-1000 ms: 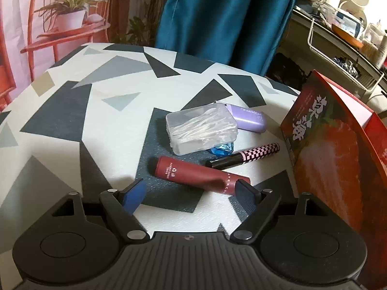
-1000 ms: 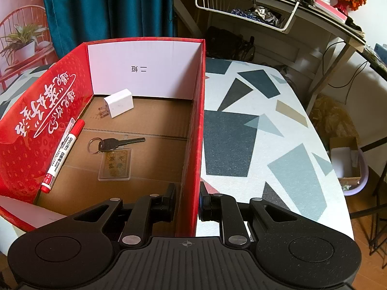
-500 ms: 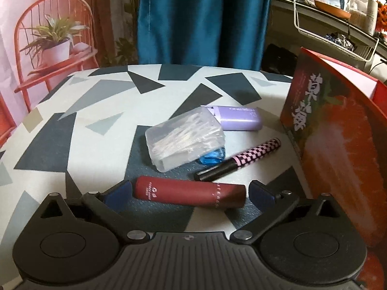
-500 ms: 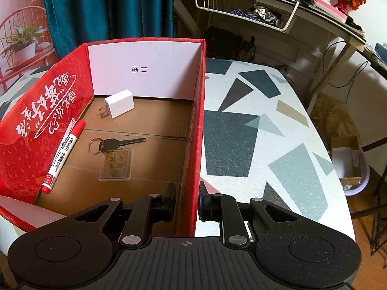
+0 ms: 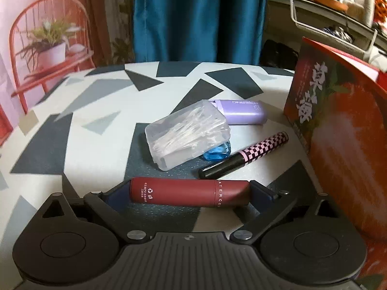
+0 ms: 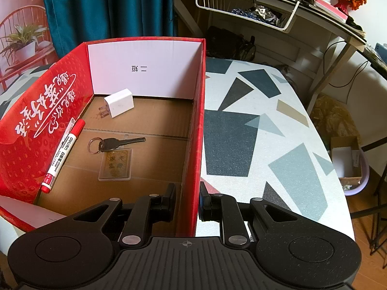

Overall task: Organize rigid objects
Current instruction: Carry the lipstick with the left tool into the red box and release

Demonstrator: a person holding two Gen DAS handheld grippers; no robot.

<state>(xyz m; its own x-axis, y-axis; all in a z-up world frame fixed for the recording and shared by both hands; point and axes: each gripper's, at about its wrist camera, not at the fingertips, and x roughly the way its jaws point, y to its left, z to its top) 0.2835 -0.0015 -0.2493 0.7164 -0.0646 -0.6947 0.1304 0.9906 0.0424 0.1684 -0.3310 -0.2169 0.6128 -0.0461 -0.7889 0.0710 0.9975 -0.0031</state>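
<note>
Left gripper [image 5: 189,194]: jaws spread wide, having just been opening; the maroon tube [image 5: 188,191] lies lengthwise between the pads, which flank its ends; contact cannot be told.
Tube writing: "ATERCO" legible near its right end, cut off; small white print at the left end unreadable.
Hidden: blue item [image 5: 217,153] mostly under the clear case [image 5: 187,134]; case contents only a pale blur.
Purple case [image 5: 241,114]: at 12 o'clock of the tube; print reversed, unreadable.
Checked pen [image 5: 244,154]: at 1 o'clock of the tube.
Right gripper [image 6: 186,203]: clenched on the red box [image 6: 193,130] wall.
Box contents: marker [image 6: 63,152] reading "deli", white plug [image 6: 119,103], key [image 6: 116,142], card [image 6: 116,164] with blurred characters.
Box left wall: white script, upside down.
</note>
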